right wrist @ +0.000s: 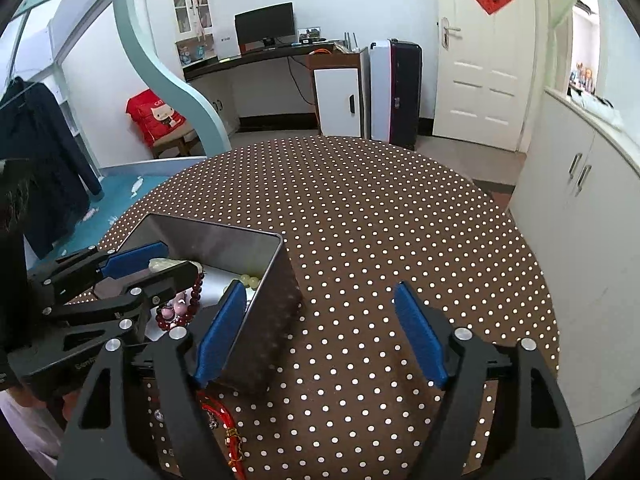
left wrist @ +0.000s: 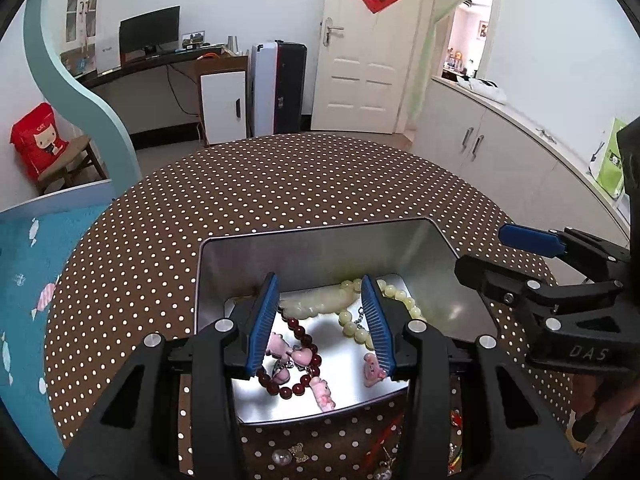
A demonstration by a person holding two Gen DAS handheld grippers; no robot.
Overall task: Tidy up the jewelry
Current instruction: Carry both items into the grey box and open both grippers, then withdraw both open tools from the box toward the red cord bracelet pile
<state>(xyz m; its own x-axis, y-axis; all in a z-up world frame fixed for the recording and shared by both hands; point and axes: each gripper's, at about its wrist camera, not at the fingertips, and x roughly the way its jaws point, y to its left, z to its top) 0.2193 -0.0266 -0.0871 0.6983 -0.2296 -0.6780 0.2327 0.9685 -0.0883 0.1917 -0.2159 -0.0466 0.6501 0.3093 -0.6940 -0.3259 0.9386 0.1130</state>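
A rectangular silver metal tin (left wrist: 320, 248) with rounded corners sits on a round table covered in a brown cloth with white polka dots (left wrist: 280, 184). The left gripper (left wrist: 324, 320), black with blue ribbed pads, hangs over the open tin with its jaws part-way apart and nothing pinched between the pads; the jewelry lies on the tin floor below them. Inside the tin are a bracelet of dark red round beads (left wrist: 298, 360) hung with pink cartoon charms (left wrist: 280, 344), a strand of pale yellow-green round beads (left wrist: 360, 328) running toward the far wall, a pale ridged piece (left wrist: 316, 306) next to that strand, and a loose pink charm (left wrist: 372, 368) near the right pad. On the cloth in front of the tin, close to the person, lie a clear round bead (left wrist: 280, 458), a small metallic trinket (left wrist: 299, 453) and a red cord piece (right wrist: 224, 428). The right gripper (right wrist: 320, 332) stands to the right of the tin with its jaws spread wide and empty above bare cloth, its left pad just beside the tin's outer right wall; whether it touches the wall cannot be told.
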